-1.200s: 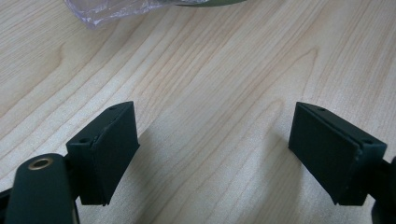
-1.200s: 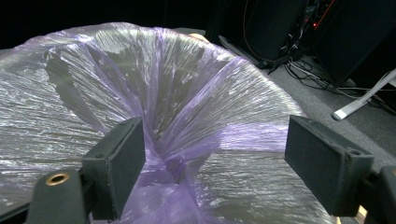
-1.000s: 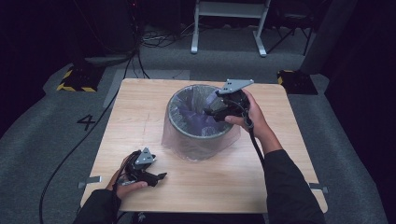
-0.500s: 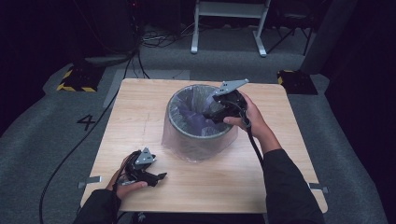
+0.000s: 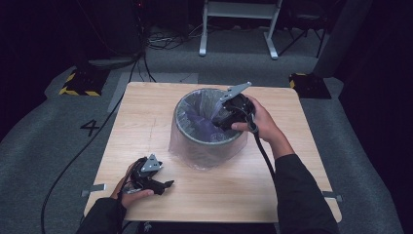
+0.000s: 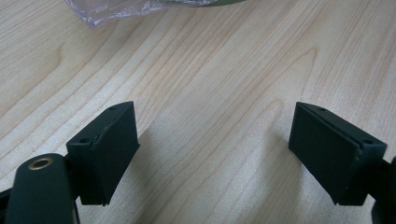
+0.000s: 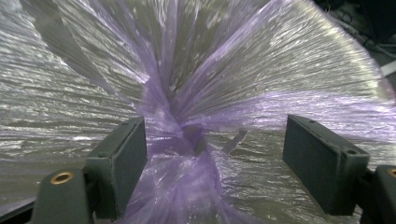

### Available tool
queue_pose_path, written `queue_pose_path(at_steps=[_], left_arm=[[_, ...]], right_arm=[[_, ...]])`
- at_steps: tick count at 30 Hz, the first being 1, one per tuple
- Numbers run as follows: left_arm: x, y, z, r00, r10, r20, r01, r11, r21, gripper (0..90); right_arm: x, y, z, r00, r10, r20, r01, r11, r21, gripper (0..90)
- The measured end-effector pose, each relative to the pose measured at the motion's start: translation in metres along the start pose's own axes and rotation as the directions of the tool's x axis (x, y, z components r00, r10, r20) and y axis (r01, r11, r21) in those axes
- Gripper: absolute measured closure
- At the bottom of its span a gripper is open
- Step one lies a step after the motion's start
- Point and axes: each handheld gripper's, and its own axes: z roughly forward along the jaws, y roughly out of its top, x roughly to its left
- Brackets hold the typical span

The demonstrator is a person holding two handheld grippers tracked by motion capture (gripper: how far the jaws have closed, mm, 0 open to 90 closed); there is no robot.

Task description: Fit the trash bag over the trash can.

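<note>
The right gripper (image 7: 215, 163) is open wide, its two black jaws standing on each side of a twisted bunch of purple bag (image 7: 180, 140). One jaw touches the plastic, but nothing is squeezed yet. It reaches down into the bin (image 5: 195, 139), which stands near the middle of the table (image 5: 146, 105), a bit toward the far edge. The bag lines the bin and hangs over its rim.

The left gripper (image 6: 215, 154) is open too and empty, resting by the near left corner.

I think the bag is in the bin, but pinching and lifting it is left to do.
</note>
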Motion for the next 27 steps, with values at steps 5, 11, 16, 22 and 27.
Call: queue_pose_path(at_steps=[5, 11, 16, 22, 27], left_arm=[[0.0000, 0.0000, 0.0000, 1.0000, 0.000, 0.001, 0.000, 1.0000, 0.000, 15.3], [-0.0003, 0.0000, 0.0000, 1.0000, 0.001, -0.003, -0.001, 1.0000, -0.001, 15.4], [-0.0003, 0.0000, 0.0000, 1.0000, 0.001, -0.003, -0.001, 1.0000, 0.000, 15.4], [-0.0002, 0.0002, 0.0002, 1.0000, 0.003, -0.004, -0.003, 1.0000, 0.000, 15.4], [-0.0002, 0.0003, 0.0002, 1.0000, 0.003, -0.004, -0.003, 1.0000, 0.000, 15.4]], right_arm=[[0.0028, 0.0036, -0.0052, 0.9998, -0.018, 0.001, 0.018, 0.999, -0.031, 23.5], [0.0068, 0.0073, -0.0073, 0.9994, -0.027, -0.020, 0.026, 0.999, -0.037, 23.8], [0.0060, 0.0088, -0.0060, 0.9974, -0.021, -0.068, 0.020, 1.000, -0.022, 31.3], [0.0049, 0.0091, -0.0005, 0.9943, -0.026, -0.103, 0.028, 0.999, 0.016, 35.6], [0.0022, 0.0096, 0.0023, 0.9971, 0.000, -0.076, 0.005, 0.998, 0.065, 34.9]])
